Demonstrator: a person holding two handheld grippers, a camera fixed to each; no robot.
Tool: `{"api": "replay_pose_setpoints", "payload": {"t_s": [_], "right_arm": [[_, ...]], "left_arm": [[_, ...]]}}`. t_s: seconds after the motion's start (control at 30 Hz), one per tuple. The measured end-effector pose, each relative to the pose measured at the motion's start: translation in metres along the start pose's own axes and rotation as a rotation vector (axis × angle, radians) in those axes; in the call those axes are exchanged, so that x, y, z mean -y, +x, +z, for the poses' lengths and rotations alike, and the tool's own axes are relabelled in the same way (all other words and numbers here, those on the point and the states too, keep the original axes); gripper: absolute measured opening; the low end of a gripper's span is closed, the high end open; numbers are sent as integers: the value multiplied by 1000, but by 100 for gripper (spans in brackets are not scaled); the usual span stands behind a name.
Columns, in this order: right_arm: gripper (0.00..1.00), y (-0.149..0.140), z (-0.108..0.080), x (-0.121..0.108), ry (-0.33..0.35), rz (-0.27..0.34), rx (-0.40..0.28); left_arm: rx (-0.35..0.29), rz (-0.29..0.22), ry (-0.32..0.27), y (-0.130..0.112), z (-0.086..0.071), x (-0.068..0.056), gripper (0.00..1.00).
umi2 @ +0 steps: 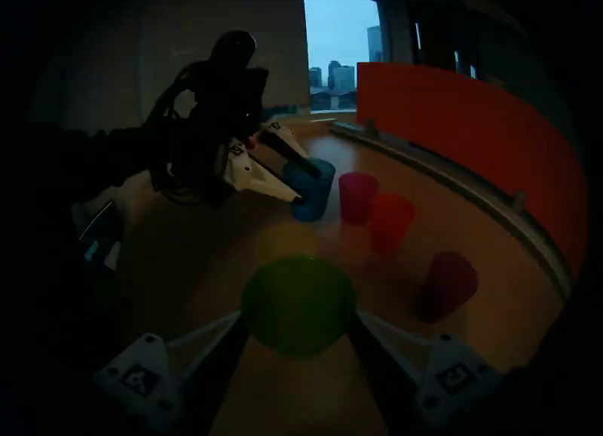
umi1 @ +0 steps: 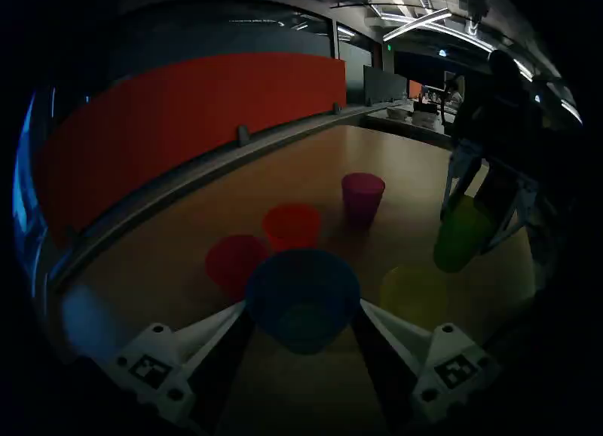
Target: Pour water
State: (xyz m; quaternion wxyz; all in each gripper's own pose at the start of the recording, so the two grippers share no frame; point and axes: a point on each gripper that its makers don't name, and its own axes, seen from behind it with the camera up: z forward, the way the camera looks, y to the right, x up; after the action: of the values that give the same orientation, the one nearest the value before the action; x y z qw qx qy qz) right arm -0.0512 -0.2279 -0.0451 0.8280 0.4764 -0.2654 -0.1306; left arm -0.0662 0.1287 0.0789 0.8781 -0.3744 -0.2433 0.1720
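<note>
The left gripper [umi1: 303, 309] is clamped on a blue cup [umi1: 301, 285], held upright low over the worktop [umi1: 377, 145]. The right gripper [umi2: 298, 319] is clamped on a green cup [umi2: 298, 300], which in the left gripper view hangs tilted, above and to one side of a yellow cup [umi1: 413, 294] standing between the 2 held cups. 3 more cups stand further along: a red cup [umi1: 235, 262], an orange cup [umi1: 292, 226] and a purple cup [umi1: 362, 197].

The light is dim, and no water can be made out in either held cup, so which one is the source cannot be told. That is the first risk: a pour judged badly in this gloom could miss the receiving rim and wet the worktop. A thin cup squeezed by 2 fingers may also flex or twist as it tips, sending the stream sideways. Bringing the cups together could clip the yellow cup and knock it over.
</note>
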Motion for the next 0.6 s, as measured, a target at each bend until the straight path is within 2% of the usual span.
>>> {"api": "replay_pose_setpoints", "payload": {"t_s": [0.27, 0.6], "right_arm": [[99, 24, -16, 7, -10, -9, -36], [99, 46, -39, 13, -28, -21, -88]], "left_arm": [[-47, -2, 14, 24, -24, -7, 84], [-89, 31, 32, 50, -49, -21, 84]]}}
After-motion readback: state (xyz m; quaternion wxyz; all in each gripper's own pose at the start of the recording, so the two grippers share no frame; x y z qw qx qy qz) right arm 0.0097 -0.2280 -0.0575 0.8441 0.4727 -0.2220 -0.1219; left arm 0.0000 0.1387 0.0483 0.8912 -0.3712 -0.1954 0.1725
